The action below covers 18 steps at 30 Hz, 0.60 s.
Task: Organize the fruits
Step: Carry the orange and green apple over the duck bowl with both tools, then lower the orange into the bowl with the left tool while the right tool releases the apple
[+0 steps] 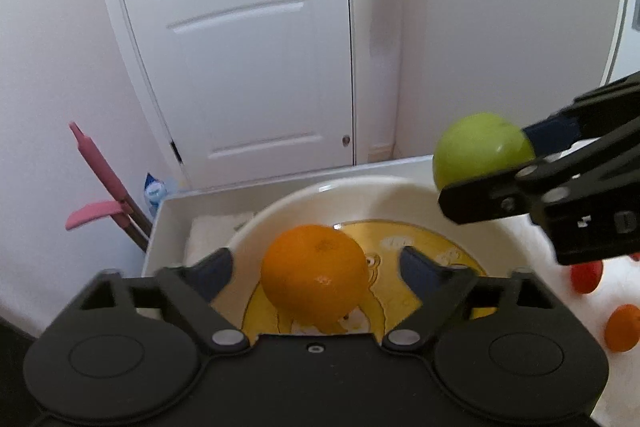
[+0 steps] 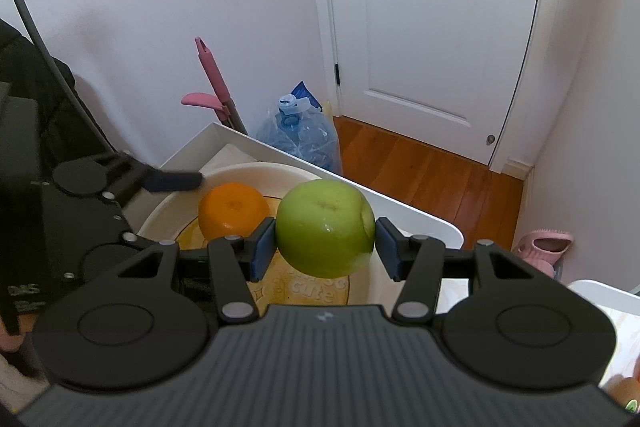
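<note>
Your left tongs (image 1: 316, 263) stand wide open around the orange (image 1: 315, 273), with a clear gap on each side between the fruit and the blue pads (image 1: 218, 269). The orange rests in the white bowl (image 1: 404, 195) with the yellow printed bottom, at the lower centre of the left wrist view. Your right tongs (image 2: 325, 241) are clamped on the green apple (image 2: 325, 228), both pads pressed to its sides, and you hold it above the bowl's rim, at the right edge of the left view. 2 more fruits, a red one (image 1: 586, 277) and an orange one (image 1: 622, 327), lie on the counter (image 1: 532, 247) at the lower right.
</note>
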Motion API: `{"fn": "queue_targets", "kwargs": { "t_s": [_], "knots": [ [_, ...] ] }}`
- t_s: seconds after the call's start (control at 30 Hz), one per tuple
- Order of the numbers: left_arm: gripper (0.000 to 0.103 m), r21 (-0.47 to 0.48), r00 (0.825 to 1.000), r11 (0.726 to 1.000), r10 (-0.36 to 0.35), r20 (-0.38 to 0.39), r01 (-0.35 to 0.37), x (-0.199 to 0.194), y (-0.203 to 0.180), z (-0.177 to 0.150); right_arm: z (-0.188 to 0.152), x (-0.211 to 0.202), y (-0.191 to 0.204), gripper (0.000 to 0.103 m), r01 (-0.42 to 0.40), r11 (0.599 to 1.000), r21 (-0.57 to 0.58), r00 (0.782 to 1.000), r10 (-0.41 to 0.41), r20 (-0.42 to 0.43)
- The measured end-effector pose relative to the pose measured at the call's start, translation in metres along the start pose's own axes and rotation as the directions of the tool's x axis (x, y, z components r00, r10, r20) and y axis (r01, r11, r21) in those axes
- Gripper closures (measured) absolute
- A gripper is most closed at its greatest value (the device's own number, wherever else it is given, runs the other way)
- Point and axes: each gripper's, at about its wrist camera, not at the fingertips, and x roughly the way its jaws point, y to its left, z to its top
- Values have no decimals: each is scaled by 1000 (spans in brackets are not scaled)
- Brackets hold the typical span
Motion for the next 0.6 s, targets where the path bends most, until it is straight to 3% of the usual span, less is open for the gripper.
{"fn": "queue_targets", "kwargs": {
  "t_s": [0.23, 0.4, 0.53, 0.6],
  "knots": [
    [9, -27, 1000, 1000, 3, -10, -3, -23, 0, -5, 1, 4, 1, 35, -26, 999, -27, 1000, 26, -8],
    [8, -21, 998, 998, 53, -15, -54, -39, -6, -19, -6, 12, 7, 35, -49, 993, -107, 999, 48, -7],
    [8, -112, 998, 992, 61, -31, -64, -43, 1, -23, -5, 26, 4, 35, -37, 997, -74, 999, 36, -22],
    [8, -105, 997, 992, 61, -41, -65, -41, 0, -26, -9, 30, 3, 35, -35, 995, -92, 999, 34, -14]
  ]
}}
